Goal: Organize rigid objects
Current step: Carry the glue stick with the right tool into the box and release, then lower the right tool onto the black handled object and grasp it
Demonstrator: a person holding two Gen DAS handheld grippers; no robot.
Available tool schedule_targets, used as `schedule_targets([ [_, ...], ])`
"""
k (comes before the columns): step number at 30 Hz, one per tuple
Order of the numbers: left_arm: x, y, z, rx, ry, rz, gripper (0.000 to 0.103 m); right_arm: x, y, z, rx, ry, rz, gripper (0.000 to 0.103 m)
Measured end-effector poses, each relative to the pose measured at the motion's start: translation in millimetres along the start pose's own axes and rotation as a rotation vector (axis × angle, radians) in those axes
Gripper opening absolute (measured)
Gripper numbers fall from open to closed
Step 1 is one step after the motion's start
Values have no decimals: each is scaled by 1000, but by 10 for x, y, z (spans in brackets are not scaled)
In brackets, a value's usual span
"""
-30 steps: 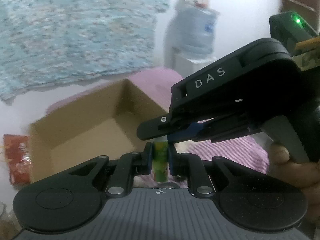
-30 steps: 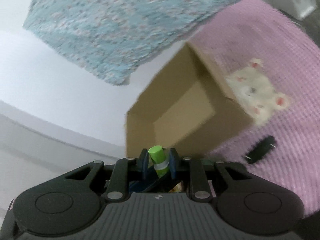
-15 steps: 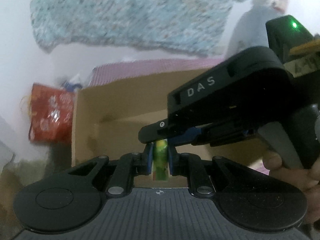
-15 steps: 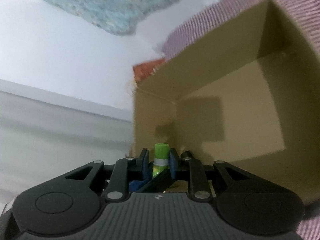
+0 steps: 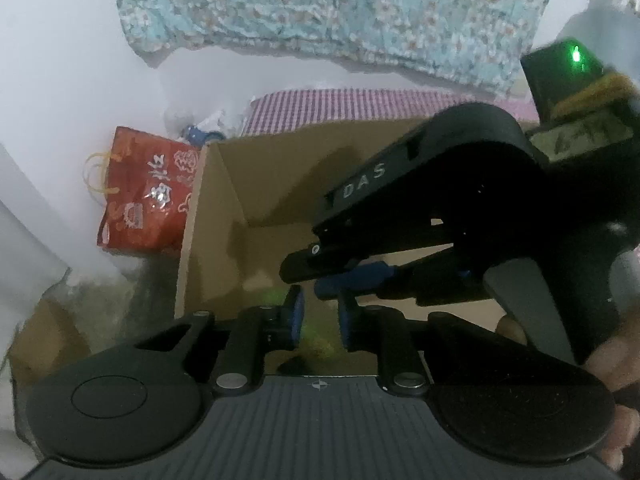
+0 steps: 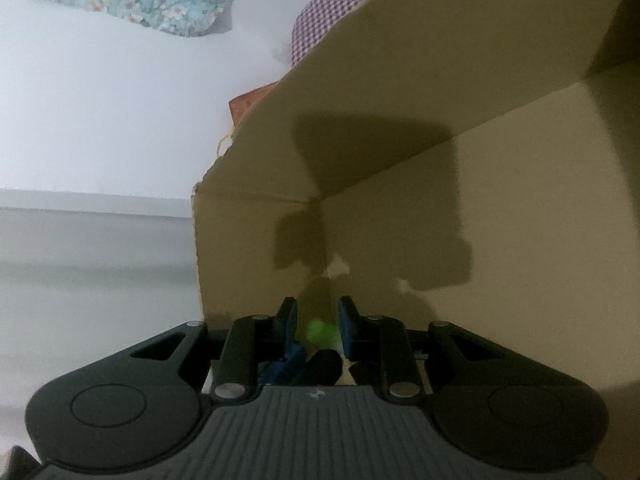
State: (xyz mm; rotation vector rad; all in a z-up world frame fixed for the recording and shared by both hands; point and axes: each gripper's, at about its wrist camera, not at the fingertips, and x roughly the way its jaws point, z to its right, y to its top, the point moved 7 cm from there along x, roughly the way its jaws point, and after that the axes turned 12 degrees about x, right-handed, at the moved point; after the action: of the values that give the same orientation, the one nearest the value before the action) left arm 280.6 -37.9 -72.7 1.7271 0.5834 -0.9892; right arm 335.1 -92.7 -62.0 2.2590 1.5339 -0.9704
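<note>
Roughly, scene: both claws pointed down into an open cardboard box [image 5: 208, 240], seen from the two wrist cameras.
Left claw [image 5: 320, 318]: narrow gap, blue pads [image 5: 294, 316] apart; just been opening; green smear between them, not seen pressed by either pad.
Right claw [image 6: 319, 318]: narrow, closed about the same green blur; too blurred to tell how firm the contact is.
Green stick [image 6: 320, 330]: low between the right claw's pads, over the box's inner corner; motion-blurred, shape not readable; in the left wrist view only a faint green haze [image 5: 318, 338] between the pads.
Claw crossing: right claw's body across the left wrist view from the right, marked "DAS", tips just above the left pads; left claw's blue and black tips poking up under the stick in the right wrist view.
Hand [image 5: 616, 360]: on the right claw's handle, at the right edge.
Box: brown, flaps up, inner walls and floor bare where visible; claw shadows on the far wall.
Red bag [image 5: 148, 196]: yellow handles, touching or just beside the box's left wall, outside it.
Checked cloth [image 5: 320, 106]: pink-purple, behind the box.
Floral cloth [image 5: 340, 12]: pale blue, across the top, behind the checked cloth.
Green light [image 5: 576, 56]: lit on the right claw's rear housing.
</note>
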Motion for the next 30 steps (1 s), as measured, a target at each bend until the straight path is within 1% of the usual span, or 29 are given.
schedule_targets([
  [4,-193,29,7,-5,-14,38,21,-203,-82,-4,20,51,11,25],
  [6,-315,39,21,-10,-26,62,22,-410,-123,-18,23,90,23,25],
  [9,-550,59,48,-6,-49,110,23,-829,-212,-43,20,158,52,25],
  [13,-847,65,130,10,-87,172,24,-1417,-393,10,6,225,97,25],
  [15,-983,42,192,25,-110,200,27,-1722,-584,68,-10,264,130,25],
  [18,-1142,-20,321,58,-144,231,32,-2162,-876,310,-20,298,185,26],
  [20,-1216,-76,437,89,-174,238,33,-2431,-1084,554,-6,303,230,26],
  [23,-1273,-210,635,139,-233,220,33,-2632,-1321,910,32,283,291,26],
  [27,-1259,-426,1020,230,-309,202,34,-2656,-1622,1410,126,235,361,26],
  [29,-1219,-532,1237,287,-339,191,34,-2572,-1714,1656,176,197,389,26],
  [30,-1181,-576,1341,313,-352,187,34,-2552,-1755,1809,207,162,411,26],
])
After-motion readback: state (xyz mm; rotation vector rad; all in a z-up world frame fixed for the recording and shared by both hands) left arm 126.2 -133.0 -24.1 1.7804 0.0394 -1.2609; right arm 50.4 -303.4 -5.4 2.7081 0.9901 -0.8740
